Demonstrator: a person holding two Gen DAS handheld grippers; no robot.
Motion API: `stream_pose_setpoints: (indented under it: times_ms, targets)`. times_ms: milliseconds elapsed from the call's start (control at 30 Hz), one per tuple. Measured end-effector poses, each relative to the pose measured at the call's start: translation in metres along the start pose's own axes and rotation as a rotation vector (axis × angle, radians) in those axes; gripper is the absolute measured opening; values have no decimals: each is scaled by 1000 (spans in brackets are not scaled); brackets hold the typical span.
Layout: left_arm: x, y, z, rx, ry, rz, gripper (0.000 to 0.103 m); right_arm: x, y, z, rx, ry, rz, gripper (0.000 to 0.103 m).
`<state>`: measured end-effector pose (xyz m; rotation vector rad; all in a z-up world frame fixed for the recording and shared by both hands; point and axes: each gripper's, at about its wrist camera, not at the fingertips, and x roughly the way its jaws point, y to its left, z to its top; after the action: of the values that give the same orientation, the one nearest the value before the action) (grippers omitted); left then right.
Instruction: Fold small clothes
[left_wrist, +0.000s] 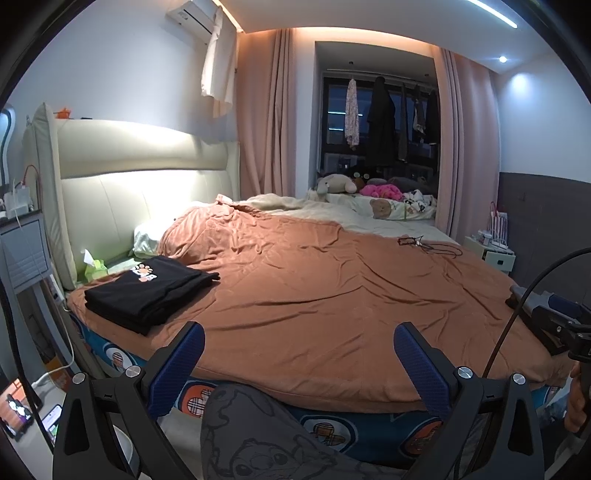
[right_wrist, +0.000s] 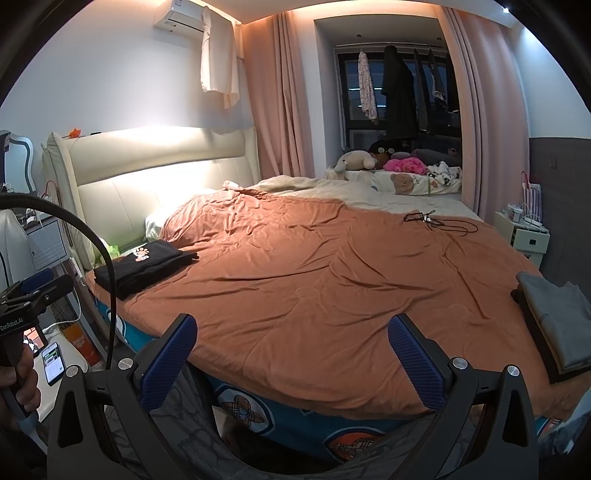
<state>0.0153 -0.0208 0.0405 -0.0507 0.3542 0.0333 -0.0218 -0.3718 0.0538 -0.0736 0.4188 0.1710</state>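
Your left claw and right claw gape wide, empty; black folded clothes rest far left, grey pile right looks untouched.

Bed cover: rust orange, plain. Folded garment at the headboard end: black, with a white and orange paw print. Folded stack at the opposite end: grey over black. Bed sheet: blue, with round orange plaid motifs. Headboard: cream. Curtains: pink. Left claw and right claw: black frames, blue textured pads. Trouser leg: grey, cartoon outline print.
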Motion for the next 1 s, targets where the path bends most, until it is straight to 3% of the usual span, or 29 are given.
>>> stream_pose_setpoints:
  times_ms: [1000]
  targets:
    - [-6,-6,5,5,2,-19,103,0,1,-2,1,5,-1,103]
